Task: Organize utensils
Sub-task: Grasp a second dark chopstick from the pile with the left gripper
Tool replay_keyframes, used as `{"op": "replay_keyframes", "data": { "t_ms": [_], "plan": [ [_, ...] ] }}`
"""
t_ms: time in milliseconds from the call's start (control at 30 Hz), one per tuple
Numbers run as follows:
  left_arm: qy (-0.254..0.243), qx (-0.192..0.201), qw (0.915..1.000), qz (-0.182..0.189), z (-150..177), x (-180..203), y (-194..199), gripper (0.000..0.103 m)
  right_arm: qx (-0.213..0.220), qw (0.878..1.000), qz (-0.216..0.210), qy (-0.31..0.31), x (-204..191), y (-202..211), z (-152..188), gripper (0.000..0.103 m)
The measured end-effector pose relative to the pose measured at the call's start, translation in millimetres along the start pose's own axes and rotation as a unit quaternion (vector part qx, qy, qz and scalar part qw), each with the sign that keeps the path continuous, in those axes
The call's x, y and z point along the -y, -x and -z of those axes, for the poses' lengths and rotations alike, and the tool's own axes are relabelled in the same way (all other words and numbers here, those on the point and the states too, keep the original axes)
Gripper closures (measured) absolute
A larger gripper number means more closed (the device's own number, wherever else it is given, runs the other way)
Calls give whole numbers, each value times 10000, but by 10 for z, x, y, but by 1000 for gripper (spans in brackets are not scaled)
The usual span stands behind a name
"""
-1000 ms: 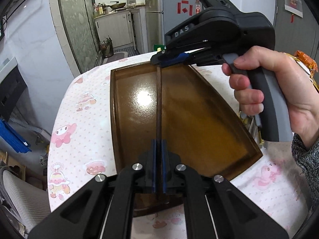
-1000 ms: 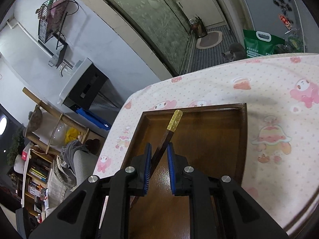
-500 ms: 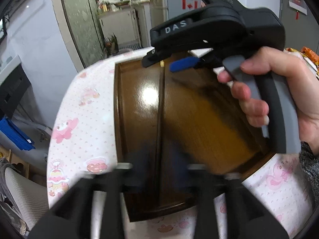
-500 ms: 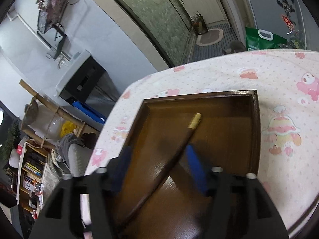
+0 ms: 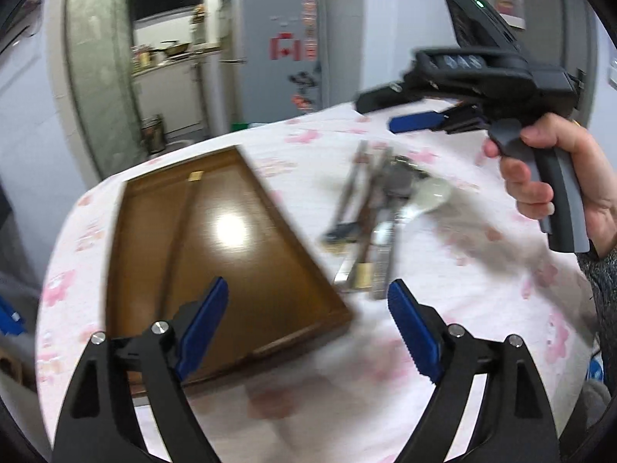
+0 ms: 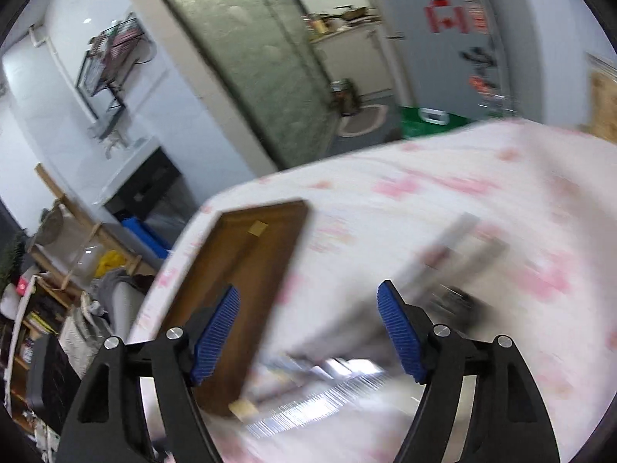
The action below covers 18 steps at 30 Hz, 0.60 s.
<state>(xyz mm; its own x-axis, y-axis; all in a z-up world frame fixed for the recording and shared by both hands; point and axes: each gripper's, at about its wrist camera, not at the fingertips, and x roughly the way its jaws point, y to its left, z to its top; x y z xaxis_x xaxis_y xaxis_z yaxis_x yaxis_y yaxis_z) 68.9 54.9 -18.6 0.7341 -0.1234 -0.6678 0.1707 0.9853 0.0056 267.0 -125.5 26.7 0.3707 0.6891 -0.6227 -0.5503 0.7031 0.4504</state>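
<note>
Left wrist view, from left to right: a shallow rectangular brown wooden tray (image 5: 239,247) lies on the pink-patterned white tablecloth (image 5: 443,347), with one dark chopstick with a gold end (image 5: 181,231) inside near its left wall. Beside the tray's right edge sits a blurred heap of metal and wooden utensils (image 5: 378,216). The left gripper (image 5: 306,332) is opening, nothing between its blue pads. Upper right, a hand (image 5: 559,177) holds the right gripper (image 6: 308,332), also opening and empty.
</note>
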Motion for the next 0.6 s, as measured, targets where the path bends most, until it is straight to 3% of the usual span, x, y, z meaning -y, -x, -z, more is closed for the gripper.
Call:
{"op": "replay_keyframes", "data": {
  "t_ms": [200,267,367,467,600],
  "plan": [
    [-56,-65,9993,373,-80,277,-242,16,100,9986,184,-477,587,339,386,28],
    [-106,-83,9989,453,-95,351,-273,16,70,9986,126,-501,673,336,426,43],
    [-194,-121,9987,463,-102,420,-310,16,59,9977,-62,-670,797,305,386,56],
    [-171,-163,9985,500,-144,427,-363,22,139,9973,-104,-710,839,289,235,58],
    [-111,-295,9987,407,-191,364,-457,40,188,9979,-179,-599,793,272,140,58]
  ]
}}
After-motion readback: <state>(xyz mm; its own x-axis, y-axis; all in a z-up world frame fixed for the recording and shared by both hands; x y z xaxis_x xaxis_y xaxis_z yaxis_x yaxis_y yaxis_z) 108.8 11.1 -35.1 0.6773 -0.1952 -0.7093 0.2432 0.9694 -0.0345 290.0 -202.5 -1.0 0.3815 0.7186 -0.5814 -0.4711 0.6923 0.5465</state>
